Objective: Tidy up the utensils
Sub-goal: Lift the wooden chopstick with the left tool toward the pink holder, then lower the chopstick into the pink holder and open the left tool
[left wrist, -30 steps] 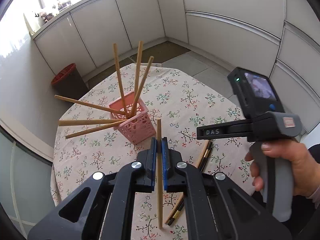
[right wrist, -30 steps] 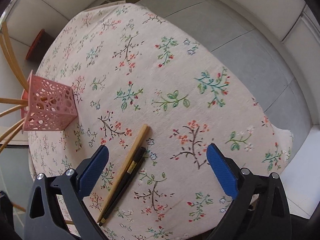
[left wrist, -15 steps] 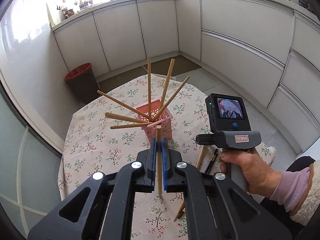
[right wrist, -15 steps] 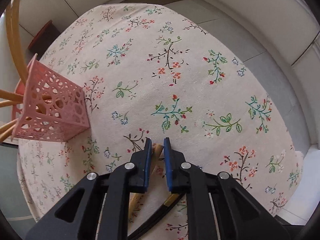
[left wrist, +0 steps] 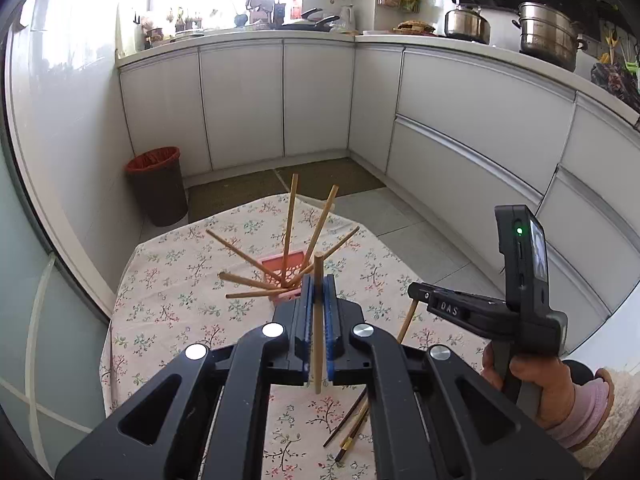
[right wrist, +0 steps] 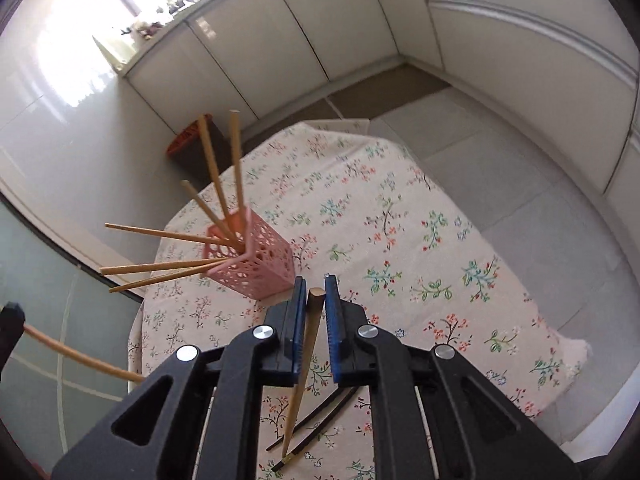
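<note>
We have each hand-held gripper, left [left wrist: 318, 300] and right [right wrist: 316, 300], clamped on a wooden chopstick [left wrist: 317, 344]; pink holder [right wrist: 256, 260] sits frame centre-left. Next: lower tips into it.

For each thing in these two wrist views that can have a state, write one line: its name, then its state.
Left gripper: shut on a wooden chopstick.
Right gripper: shut on another wooden chopstick, tip down near the cloth.
Pink holder: upright on the table, six chopsticks fanned out of it.
Dark chopsticks: lying loose on the tablecloth.
Bin: standing on the floor, lined.
</note>
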Motion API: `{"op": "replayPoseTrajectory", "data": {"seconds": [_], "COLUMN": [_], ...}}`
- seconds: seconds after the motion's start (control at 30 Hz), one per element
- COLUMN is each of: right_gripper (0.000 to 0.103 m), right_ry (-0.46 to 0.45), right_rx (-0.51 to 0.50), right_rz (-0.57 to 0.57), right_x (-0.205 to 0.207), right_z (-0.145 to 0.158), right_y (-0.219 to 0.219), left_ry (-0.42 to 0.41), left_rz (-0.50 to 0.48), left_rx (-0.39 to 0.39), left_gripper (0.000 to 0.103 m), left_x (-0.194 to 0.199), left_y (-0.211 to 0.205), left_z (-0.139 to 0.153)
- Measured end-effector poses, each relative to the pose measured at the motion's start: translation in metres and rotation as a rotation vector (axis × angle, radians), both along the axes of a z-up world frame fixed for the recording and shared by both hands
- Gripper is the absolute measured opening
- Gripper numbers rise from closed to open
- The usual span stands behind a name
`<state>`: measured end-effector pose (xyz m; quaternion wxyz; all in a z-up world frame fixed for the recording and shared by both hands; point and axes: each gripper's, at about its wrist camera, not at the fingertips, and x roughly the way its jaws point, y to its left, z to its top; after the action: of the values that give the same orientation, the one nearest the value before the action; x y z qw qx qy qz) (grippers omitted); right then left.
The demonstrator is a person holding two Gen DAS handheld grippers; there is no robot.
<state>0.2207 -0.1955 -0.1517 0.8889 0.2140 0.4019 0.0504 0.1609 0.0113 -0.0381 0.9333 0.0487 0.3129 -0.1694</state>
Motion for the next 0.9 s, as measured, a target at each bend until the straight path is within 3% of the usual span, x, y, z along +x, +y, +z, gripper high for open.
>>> {"op": "replayPoseTrajectory", "data": {"seconds": [0.2, 0.53, 0.73, 0.9], "right_gripper": [0.01, 0.008, 0.008, 0.008], "right_ry": [-0.094, -0.135, -0.147, -0.151], "right_rx": [-0.099, -0.069, -0.057, -0.061], "right_rz": [0.058, 0.05, 0.043, 0.043], "right_x": [-0.032, -0.047, -0.05, -0.051], "right_z": [0.038, 0.07, 0.078, 0.077], "right_y": [0.001, -0.025, -0.032, -0.032], "left_ry": [-0.051, -0.124, -0.165, -0.175], "left_rz": [0.005, 0.073, 0.16, 0.24], "left_rx": [-0.072, -0.126, -0.156, -0.149], "left_gripper": [0.004, 0.004, 0.004, 0.004], "left_x": [0.002, 0.027, 0.057, 0.086], "left_y": [0.001, 0.004, 0.008, 0.008], "left_z": [0.032, 0.065, 0.071, 0.059]}}
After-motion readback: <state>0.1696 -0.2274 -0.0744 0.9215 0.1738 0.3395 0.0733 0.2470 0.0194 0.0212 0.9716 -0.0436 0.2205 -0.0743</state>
